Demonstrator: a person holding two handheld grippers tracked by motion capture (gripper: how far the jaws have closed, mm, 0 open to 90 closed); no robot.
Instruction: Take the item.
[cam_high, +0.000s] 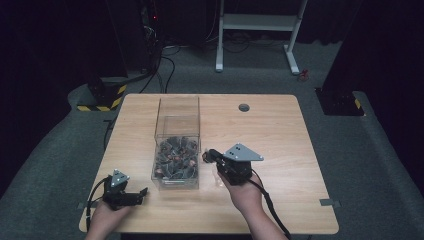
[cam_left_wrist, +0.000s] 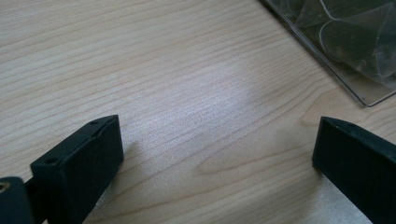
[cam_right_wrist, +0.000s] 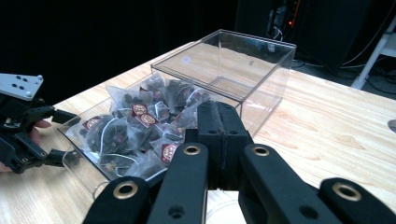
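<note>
**Dim workroom, wooden table, clear box of tea bags**

Dark room with grey carpet, black stands and floor cables; white frame legs at 12 o'clock. In the middle, a pale wooden table (cam_high: 280, 135) with a small round grommet (cam_high: 244, 107) toward 12 o'clock.

At table centre, slightly toward 9 o'clock, a clear plastic box (cam_high: 177, 145), open at the top. Near half heaped with pyramid tea bags (cam_high: 175, 157) bearing small red tags; far half looks bare.

At 7 o'clock of the table, left gripper (cam_high: 131, 196) resting low on the wood, pointing toward 3 o'clock at the box's near corner. Jaws spread wide, nothing between them but bare wood.

Just at 3 o'clock of the box, right gripper (cam_high: 206, 155) held in a hand (cam_high: 245, 192), tips pointing toward 9 o'clock at the box's rim. Jaws clenched tight together; nothing visibly pinched between them. A faint clear wrapper (cam_high: 218, 176) on the table under that gripper, hard to make out.

Judged step: approach to the box for picking a tea bag, none taken yet. Next move likely calls for spreading the right jaws, lifting over the rim, dipping onto one bag and pinching a single one, without snagging strings of neighbours or nudging the light box.
</note>
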